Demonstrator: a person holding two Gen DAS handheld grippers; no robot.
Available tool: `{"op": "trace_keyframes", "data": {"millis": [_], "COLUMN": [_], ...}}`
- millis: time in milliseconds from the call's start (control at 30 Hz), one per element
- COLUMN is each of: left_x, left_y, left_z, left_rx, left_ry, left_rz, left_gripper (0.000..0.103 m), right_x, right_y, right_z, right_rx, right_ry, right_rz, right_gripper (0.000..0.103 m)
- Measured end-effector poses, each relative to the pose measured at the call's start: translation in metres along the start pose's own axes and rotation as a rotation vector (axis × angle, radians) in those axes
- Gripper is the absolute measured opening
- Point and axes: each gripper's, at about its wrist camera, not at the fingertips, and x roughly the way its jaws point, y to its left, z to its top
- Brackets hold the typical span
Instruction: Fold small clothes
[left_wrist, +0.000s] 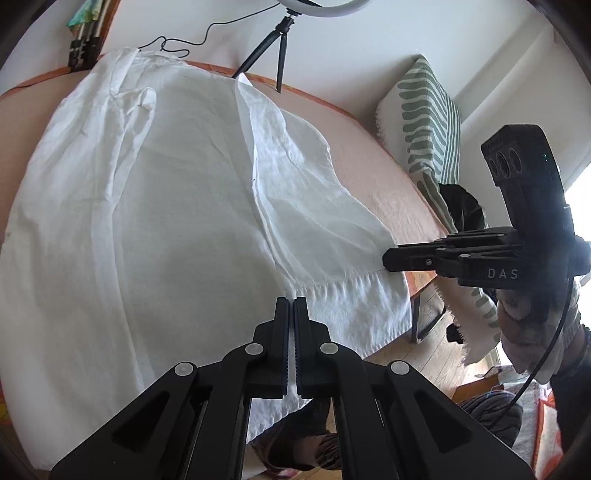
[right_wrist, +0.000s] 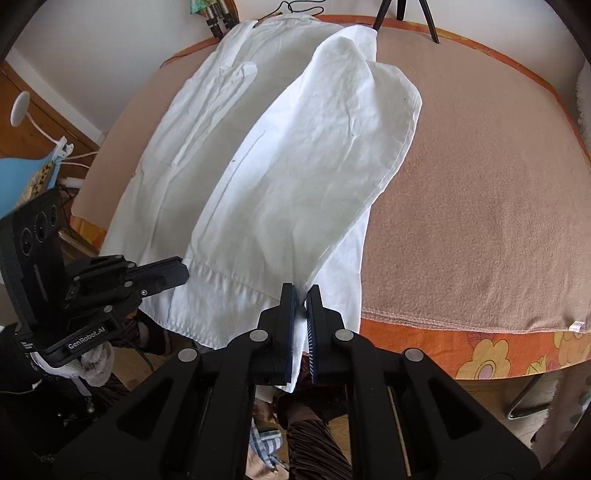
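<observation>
A white shirt lies spread on the tan-covered table, its hem hanging over the near edge. One side panel is folded over onto the body. My left gripper is shut on the hem of the shirt; it also shows in the right wrist view at the left of the hem. My right gripper is shut on the lower corner of the folded panel; it also shows in the left wrist view at the shirt's right edge.
A ring-light tripod stands at the table's far edge. A striped cushion sits on a chair at the right. An orange floral cloth edge hangs at the table's front. A blue chair is at the left.
</observation>
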Motion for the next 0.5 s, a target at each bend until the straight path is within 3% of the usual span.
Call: {"op": "trace_keyframes", "data": {"millis": [100, 233, 300, 400, 500], "left_x": [0.008, 0.008, 0.004, -0.011, -0.024], "left_y": [-0.001, 0.006, 0.012, 0.017, 0.011], "left_z": [-0.004, -0.003, -0.003, -0.002, 0.006], "left_rx": [0.026, 0.028, 0.019, 0.006, -0.002], "left_ry": [0.01, 0.018, 0.034, -0.019, -0.069], "left_rz": [0.037, 0.067, 0.076, 0.119, 0.091], "left_gripper": [0.001, 0.001, 0.001, 0.002, 0.002], "right_x": [-0.001, -0.032, -0.045, -0.052, -0.035], "right_y": [-0.003, -0.011, -0.015, -0.017, -0.021], "right_z": [0.005, 0.028, 0.04, 0.069, 0.111], "right_rx": [-0.023, -0.037, -0.034, -0.059, -0.029], "right_ry": [-0.012, -0.11, -0.153, -0.258, -0.271], "right_rz": [-0.065, -0.104, -0.129, -0.148, -0.081], "right_gripper": [0.009, 0.037, 0.038, 0.038, 0.038]}}
